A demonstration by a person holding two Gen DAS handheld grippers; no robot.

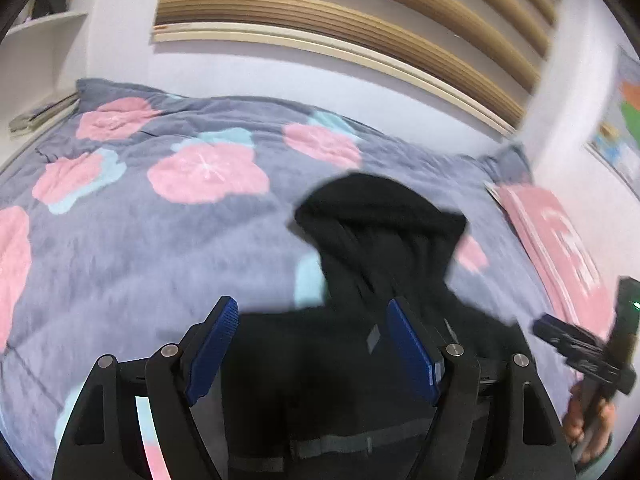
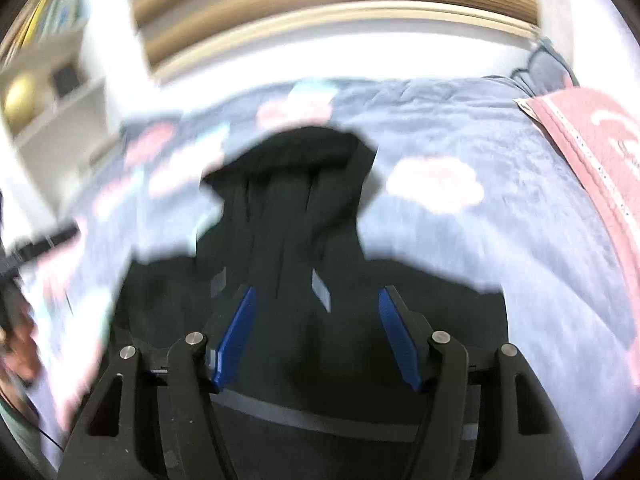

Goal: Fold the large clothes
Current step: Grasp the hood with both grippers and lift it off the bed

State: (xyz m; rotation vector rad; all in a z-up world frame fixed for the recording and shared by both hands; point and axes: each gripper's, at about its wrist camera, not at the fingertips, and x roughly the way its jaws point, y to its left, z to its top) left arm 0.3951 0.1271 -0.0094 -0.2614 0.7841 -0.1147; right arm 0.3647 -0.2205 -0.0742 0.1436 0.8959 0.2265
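A black hooded garment (image 1: 384,232) lies flat on a grey bed cover with pink flowers (image 1: 160,240), its hood pointing toward the headboard. In the left wrist view my left gripper (image 1: 311,308) hangs over the garment's body just below the hood, jaws open, nothing between the blue pads (image 1: 212,344). The right wrist view is blurred. It shows the same garment (image 2: 296,184) with my right gripper (image 2: 318,294) above its upper middle, jaws open and the pads (image 2: 236,336) clear of the cloth. Grey tabs and stripes mark the garment.
A pink cloth (image 1: 560,240) (image 2: 600,152) lies along the bed's right side. A slatted wooden headboard (image 1: 360,20) and white wall stand behind the bed, white shelves (image 1: 44,40) at far left. A person's hand (image 1: 588,420) holds the other tool at the right edge.
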